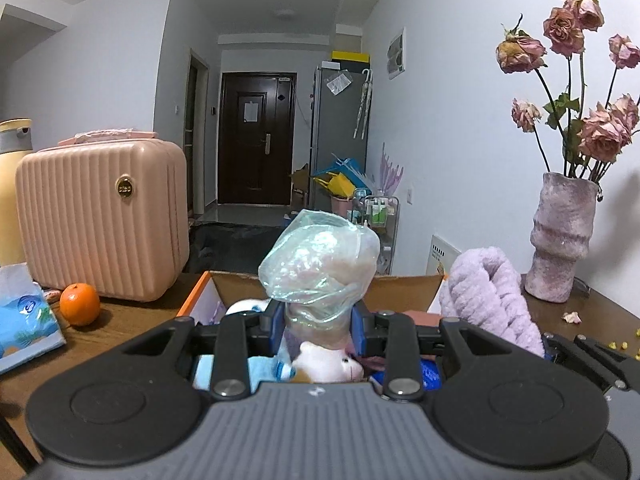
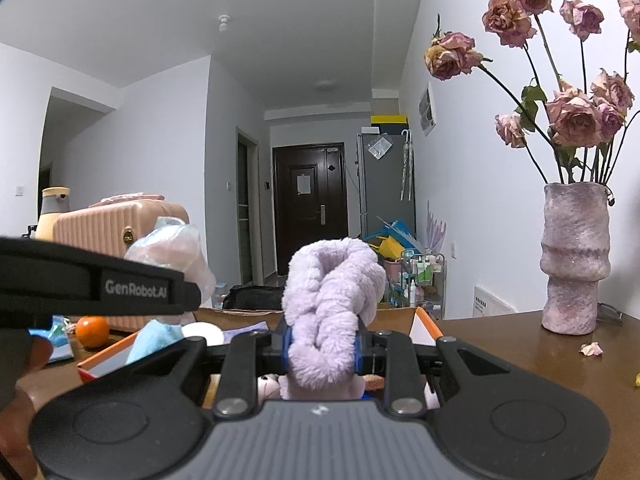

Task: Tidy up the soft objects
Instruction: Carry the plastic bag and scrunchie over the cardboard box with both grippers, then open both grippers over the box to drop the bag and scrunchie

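Observation:
My left gripper (image 1: 319, 324) is shut on a soft pink item wrapped in clear plastic (image 1: 320, 264) and holds it upright over an open cardboard box (image 1: 400, 286). My right gripper (image 2: 322, 350) is shut on a fluffy lilac cloth (image 2: 332, 292), also above the box (image 2: 424, 326). In the box lie a white plush toy (image 1: 324, 362), a light blue cloth (image 1: 260, 368) and other soft things. The lilac cloth (image 1: 492, 296) shows at the right in the left wrist view. The wrapped item (image 2: 172, 252) and the left gripper's body (image 2: 100, 284) show at the left in the right wrist view.
The box stands on a brown wooden table (image 1: 120, 328). A pink ribbed case (image 1: 100, 216), an orange (image 1: 80, 304) and a tissue pack (image 1: 24, 320) are to the left. A pink vase of dried roses (image 2: 574, 260) stands at the right, with fallen petals (image 2: 592, 348) nearby.

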The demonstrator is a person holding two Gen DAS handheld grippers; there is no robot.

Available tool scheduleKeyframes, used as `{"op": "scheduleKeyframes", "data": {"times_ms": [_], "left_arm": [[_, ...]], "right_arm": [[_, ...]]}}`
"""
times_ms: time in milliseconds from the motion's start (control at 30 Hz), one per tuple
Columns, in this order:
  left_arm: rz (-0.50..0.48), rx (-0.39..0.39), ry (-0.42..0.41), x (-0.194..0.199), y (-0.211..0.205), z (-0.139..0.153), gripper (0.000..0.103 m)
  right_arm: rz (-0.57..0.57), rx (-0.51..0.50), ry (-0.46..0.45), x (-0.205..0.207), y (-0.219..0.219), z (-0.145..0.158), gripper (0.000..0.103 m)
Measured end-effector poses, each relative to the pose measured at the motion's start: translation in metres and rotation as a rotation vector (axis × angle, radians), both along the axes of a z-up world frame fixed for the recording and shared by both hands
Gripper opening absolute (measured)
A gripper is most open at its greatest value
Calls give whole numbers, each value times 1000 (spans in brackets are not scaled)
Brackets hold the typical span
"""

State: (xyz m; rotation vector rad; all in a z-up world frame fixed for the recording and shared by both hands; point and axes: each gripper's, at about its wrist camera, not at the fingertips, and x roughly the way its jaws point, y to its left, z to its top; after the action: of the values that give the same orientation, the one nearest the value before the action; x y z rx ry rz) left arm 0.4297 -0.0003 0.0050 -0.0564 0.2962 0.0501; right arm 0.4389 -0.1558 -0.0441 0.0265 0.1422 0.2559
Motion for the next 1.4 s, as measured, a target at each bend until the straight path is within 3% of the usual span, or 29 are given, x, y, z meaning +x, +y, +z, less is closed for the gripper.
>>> {"op": "scheduleKeyframes", "data": {"times_ms": [900,1300,1400], "left_arm": [[21,1,9,74,0,-4,33],[50,16,35,94,14,-12,33],[50,25,33,94,13,-12,39]], "right_arm": [[0,-7,26,77,7,-4,26],[4,-9,67,90,1,-9,26],[6,-9,74,90,0,-9,31]]}}
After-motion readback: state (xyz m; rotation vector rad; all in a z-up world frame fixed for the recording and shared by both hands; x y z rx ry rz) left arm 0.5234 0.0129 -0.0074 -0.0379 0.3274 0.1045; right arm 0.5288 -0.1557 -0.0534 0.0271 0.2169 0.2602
